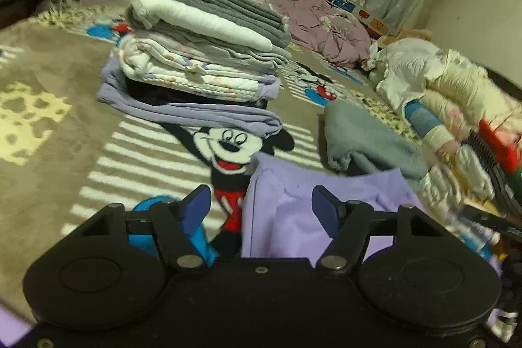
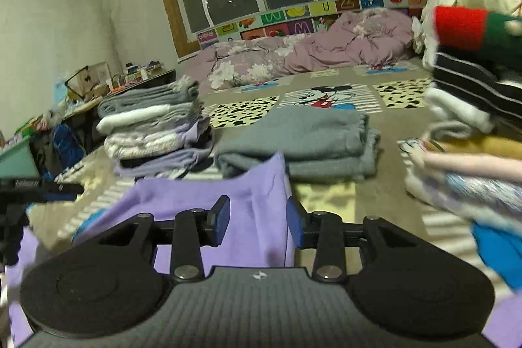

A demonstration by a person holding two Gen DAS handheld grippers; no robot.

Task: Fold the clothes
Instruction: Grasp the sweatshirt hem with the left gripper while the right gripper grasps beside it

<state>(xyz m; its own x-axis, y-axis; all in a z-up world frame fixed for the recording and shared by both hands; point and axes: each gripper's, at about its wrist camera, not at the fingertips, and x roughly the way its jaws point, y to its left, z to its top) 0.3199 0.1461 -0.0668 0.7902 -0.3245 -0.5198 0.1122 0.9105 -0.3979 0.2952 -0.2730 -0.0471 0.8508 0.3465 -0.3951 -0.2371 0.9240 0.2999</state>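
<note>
A lilac garment (image 1: 287,217) lies on the Mickey Mouse blanket (image 1: 65,152) right under both grippers; it also shows in the right wrist view (image 2: 208,201). My left gripper (image 1: 259,206) is open, its fingers astride the garment's upper left edge, not closed on it. My right gripper (image 2: 257,222) is open over the garment's right corner. A tall stack of folded clothes (image 1: 195,64) stands behind, seen also in the right wrist view (image 2: 156,132). A folded grey garment (image 2: 300,139) lies beyond the lilac one and shows in the left wrist view (image 1: 365,139).
A heap of unfolded clothes (image 2: 473,106) rises on the right, also in the left wrist view (image 1: 450,106). A crumpled pink duvet (image 2: 310,54) lies by the window. A cluttered dark table (image 2: 130,80) stands at the left. The left gripper's body (image 2: 29,194) shows at the left edge.
</note>
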